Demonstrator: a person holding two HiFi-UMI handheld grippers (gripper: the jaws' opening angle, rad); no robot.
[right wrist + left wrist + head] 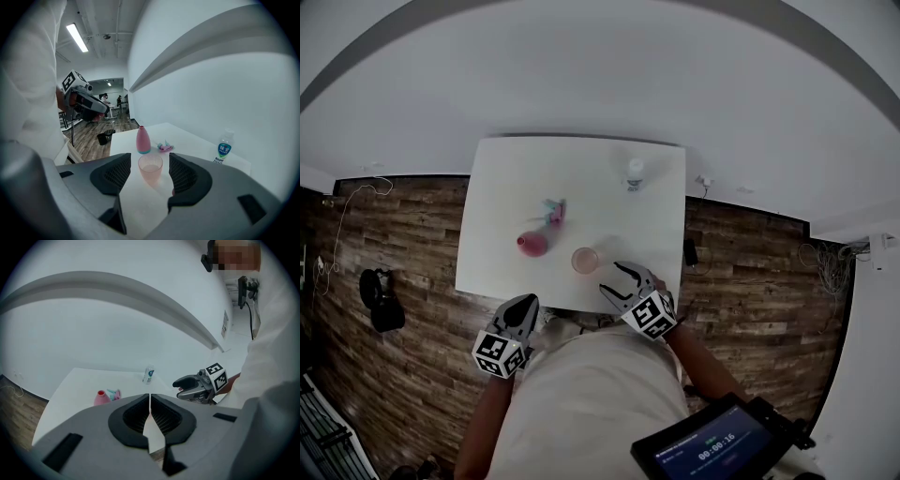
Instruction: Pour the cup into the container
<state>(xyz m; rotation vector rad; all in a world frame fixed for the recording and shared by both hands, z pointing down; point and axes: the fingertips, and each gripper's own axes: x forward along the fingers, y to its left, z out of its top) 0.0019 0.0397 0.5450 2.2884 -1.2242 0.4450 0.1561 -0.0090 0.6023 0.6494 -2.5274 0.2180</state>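
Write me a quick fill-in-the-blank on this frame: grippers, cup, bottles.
1. The right gripper has its jaws ___, and the cup stands untouched just ahead of them.
2. The left gripper has its jaws ___.
3. In the head view, the pink bottle stands to the ___ of the cup.
4. Of the things on the table, the ___ stands farthest from the person.
Missing words: open; shut; left; water bottle.
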